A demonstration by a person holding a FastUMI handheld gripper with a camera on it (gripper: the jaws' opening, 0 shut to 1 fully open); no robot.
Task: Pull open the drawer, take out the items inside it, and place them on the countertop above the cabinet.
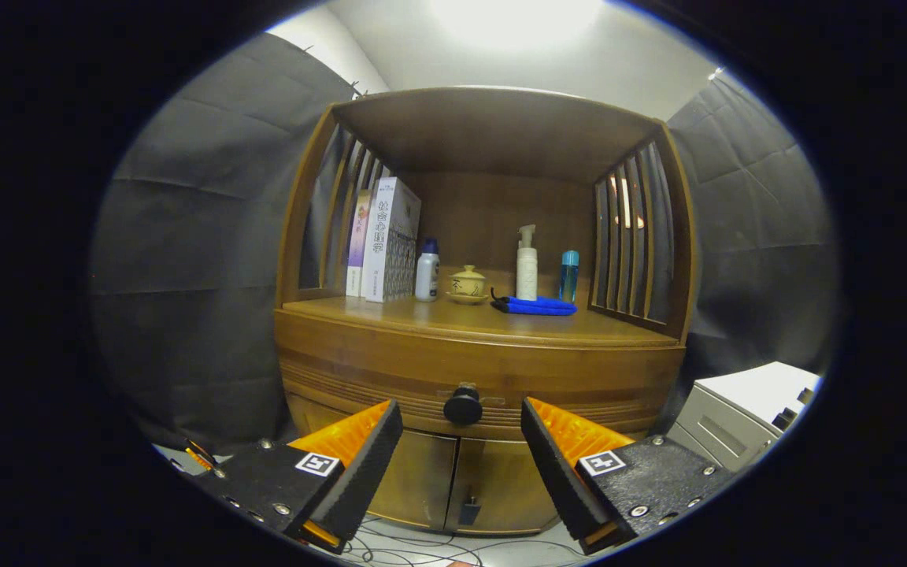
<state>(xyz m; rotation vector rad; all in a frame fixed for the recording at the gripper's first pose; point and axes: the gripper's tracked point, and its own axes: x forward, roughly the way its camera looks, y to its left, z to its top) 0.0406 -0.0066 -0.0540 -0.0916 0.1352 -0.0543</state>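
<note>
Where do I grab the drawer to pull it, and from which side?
Likely by the round dark knob, centred on the closed drawer front; it is the only part that sticks out. Come straight at it from the front. The open gripper already has a finger either side, so ease forward, close on the knob and pull straight back.

I had my claw [461, 441] spread wide, the drawer knob [463, 405] just ahead between the fingers, nothing in the way. On the desk [390, 315], the near strip lay free. Farther back stood books [383, 240], a white bottle [427, 272], a lidded cup [468, 283], a pump bottle [527, 268] and a blue cloth [536, 305].
</note>
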